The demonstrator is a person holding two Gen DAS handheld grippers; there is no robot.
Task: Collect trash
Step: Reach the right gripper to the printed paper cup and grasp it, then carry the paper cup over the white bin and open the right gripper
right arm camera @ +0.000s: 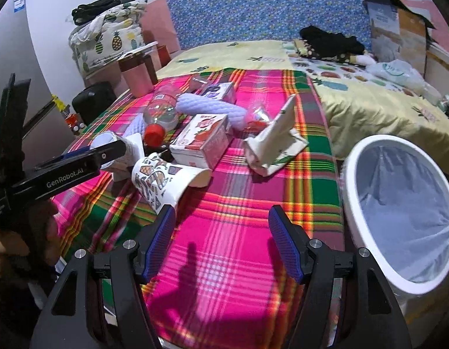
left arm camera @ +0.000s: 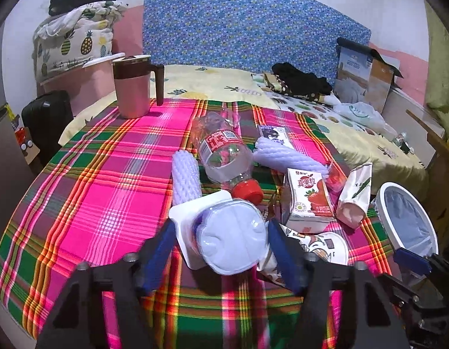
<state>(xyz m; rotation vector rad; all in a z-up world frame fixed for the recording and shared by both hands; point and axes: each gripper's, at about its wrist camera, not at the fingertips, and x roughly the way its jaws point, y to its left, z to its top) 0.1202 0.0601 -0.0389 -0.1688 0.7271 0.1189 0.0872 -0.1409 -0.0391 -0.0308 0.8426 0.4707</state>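
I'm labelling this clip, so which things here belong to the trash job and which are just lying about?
Job: yogurt cup between left claw pads, plastic bottle, milk carton, paper cup, lined bin.
Lying about: pink jug, black clothes, cardboard box.

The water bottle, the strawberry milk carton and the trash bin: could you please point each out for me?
Water bottle (left arm camera: 224,157), left wrist view, on its clear body.
Strawberry milk carton (left arm camera: 310,197), left wrist view, on its printed front.
Trash bin (right arm camera: 352,186), right wrist view, on its white rim.
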